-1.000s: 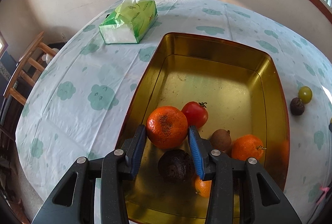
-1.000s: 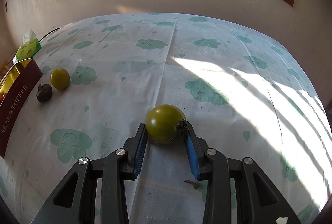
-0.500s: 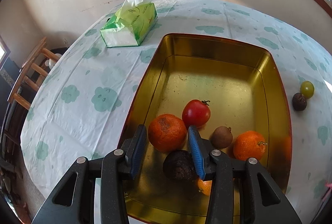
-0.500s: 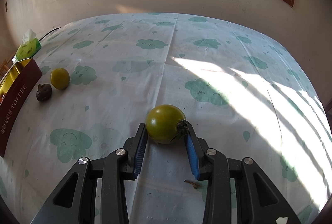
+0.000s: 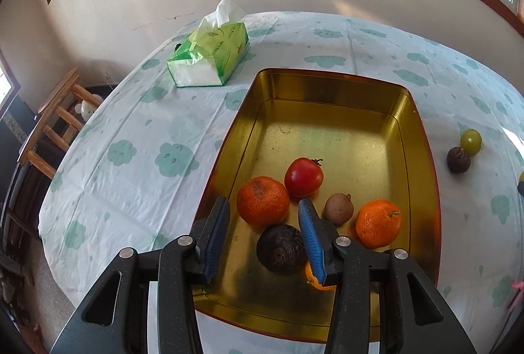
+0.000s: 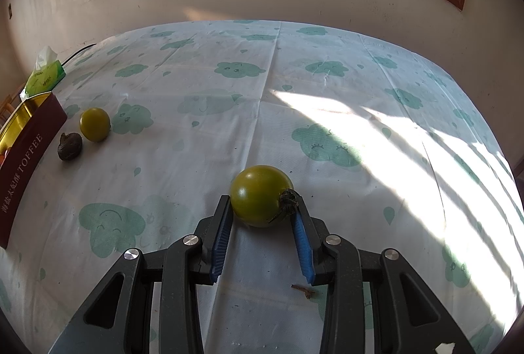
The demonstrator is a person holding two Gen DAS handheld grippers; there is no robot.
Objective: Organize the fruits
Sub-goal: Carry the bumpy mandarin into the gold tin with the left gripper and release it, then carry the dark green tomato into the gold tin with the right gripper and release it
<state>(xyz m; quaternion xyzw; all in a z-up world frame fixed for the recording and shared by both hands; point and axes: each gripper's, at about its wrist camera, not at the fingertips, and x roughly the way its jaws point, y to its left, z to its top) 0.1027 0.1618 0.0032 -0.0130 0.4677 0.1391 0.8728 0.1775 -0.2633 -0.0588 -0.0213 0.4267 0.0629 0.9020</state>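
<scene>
A gold tin (image 5: 327, 85) holds a blemished orange (image 5: 262, 201), a red tomato (image 5: 303, 177), a second orange (image 5: 378, 223), a small brown fruit (image 5: 339, 209) and a dark wrinkled fruit (image 5: 281, 249). My left gripper (image 5: 264, 206) hangs over the tin's near end with its jaws opening. The blemished orange rests on the tin floor between the tips, and the pads stand clear of it. In the right wrist view my right gripper (image 6: 262, 200) is shut on a green tomato (image 6: 258, 195) that sits on the tablecloth.
A yellow-green tomato (image 6: 95, 124) and a dark wrinkled fruit (image 6: 69, 146) lie on the cloth beside the tin's maroon side (image 6: 26, 151). A green tissue pack (image 5: 209, 59) stands past the tin. A wooden chair (image 5: 55, 124) is off the table's left edge.
My left gripper has drawn back and up from the blemished orange and its jaws have widened, leaving the orange on the tin floor. The right gripper and green tomato have not moved.
</scene>
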